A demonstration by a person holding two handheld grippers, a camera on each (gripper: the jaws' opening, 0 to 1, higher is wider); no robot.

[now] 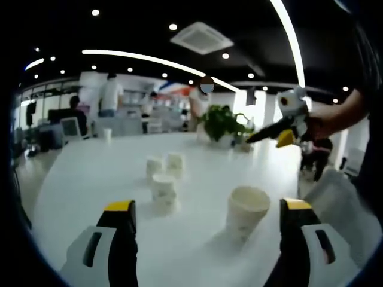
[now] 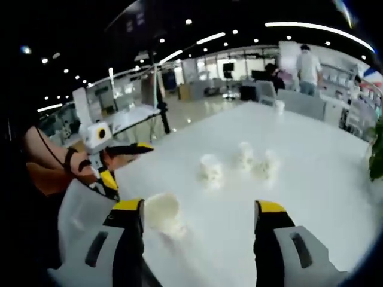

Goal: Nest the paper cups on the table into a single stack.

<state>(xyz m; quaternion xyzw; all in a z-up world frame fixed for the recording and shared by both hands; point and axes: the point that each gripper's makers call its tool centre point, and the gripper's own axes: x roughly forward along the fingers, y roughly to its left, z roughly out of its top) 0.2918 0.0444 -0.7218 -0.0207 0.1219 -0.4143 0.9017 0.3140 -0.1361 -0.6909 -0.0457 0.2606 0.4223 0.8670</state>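
Right now I have both tools raised above the white table (image 1: pixel 90 179), nothing caught in either. My left gripper (image 1: pixel 206 222) has its jaws spread wide, and so does my right gripper (image 2: pixel 197 222); neither touches a cup.

I take the nearest paper cup (image 1: pixel 245 210) as my landmark. It stands upright, mouth up, just ahead of the left tool and towards its right jaw. From the right gripper view the same cup (image 2: pixel 164 214) sits beside my left jaw. Its mouth looks empty, though I cannot see to the bottom.

Beyond it, further across the table, stands a second cup (image 1: pixel 163 191), and behind that two more cups (image 1: pixel 165 164) close together. These are too blurred for me to say which way up they stand or whether anything is inside.

Well past the landmark cup, at the far edge, is a potted plant (image 1: pixel 222 124).

For the pick, I judge it best to square one tool on the landmark cup, bring the jaws either side of its wall below the rim, and close gently, since thin paper will likely crush. Then I would lift it straight and lower it centred into another upright cup.
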